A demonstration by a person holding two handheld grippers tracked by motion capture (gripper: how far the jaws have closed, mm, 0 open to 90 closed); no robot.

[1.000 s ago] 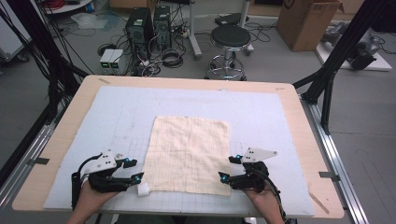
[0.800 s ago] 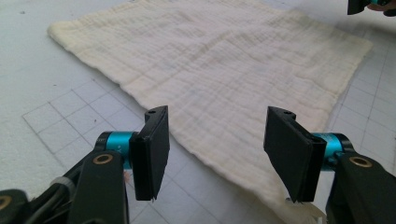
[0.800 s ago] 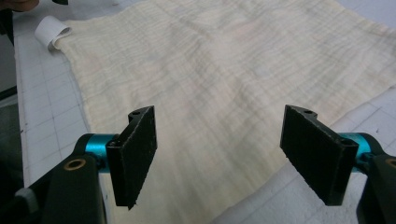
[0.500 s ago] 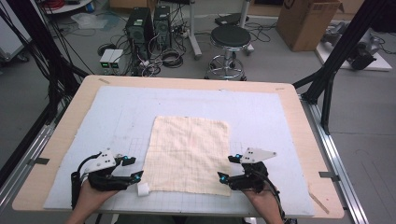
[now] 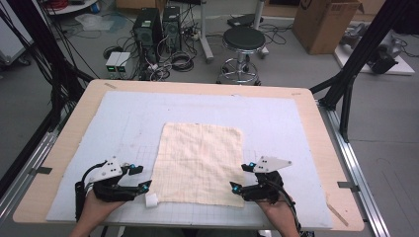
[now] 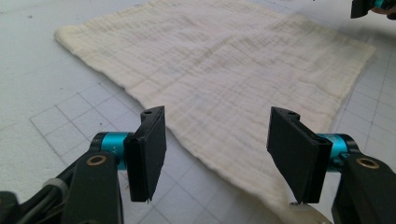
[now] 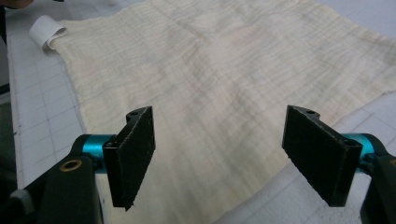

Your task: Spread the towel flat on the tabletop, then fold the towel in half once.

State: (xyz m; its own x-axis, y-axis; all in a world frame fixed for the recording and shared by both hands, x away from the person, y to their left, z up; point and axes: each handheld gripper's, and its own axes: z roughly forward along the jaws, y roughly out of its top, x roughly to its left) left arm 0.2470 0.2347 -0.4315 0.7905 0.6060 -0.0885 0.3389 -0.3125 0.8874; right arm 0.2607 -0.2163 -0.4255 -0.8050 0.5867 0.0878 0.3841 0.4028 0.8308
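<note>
A cream waffle-weave cloth [image 5: 200, 163] lies flat on the mat, with a small white tag [image 5: 151, 199] curled at its near left corner. My left gripper [image 5: 143, 177] rests at the cloth's near left edge. Its jaws have just been opening and now stand open, with the cloth's edge [image 6: 224, 70] lying low between them, untouched by the pads. My right gripper [image 5: 239, 177] sits at the near right corner, open over the cloth [image 7: 210, 70]. The tag [image 7: 44, 30] lies far off in the right gripper view.
A pale gridded mat [image 5: 123, 123] covers most of the wooden table [image 5: 64, 148]. Behind the far edge stand a black stool [image 5: 243, 39], computer towers [image 5: 155, 29] with cables, and a cardboard box [image 5: 323, 24]. Black frame posts flank the table.
</note>
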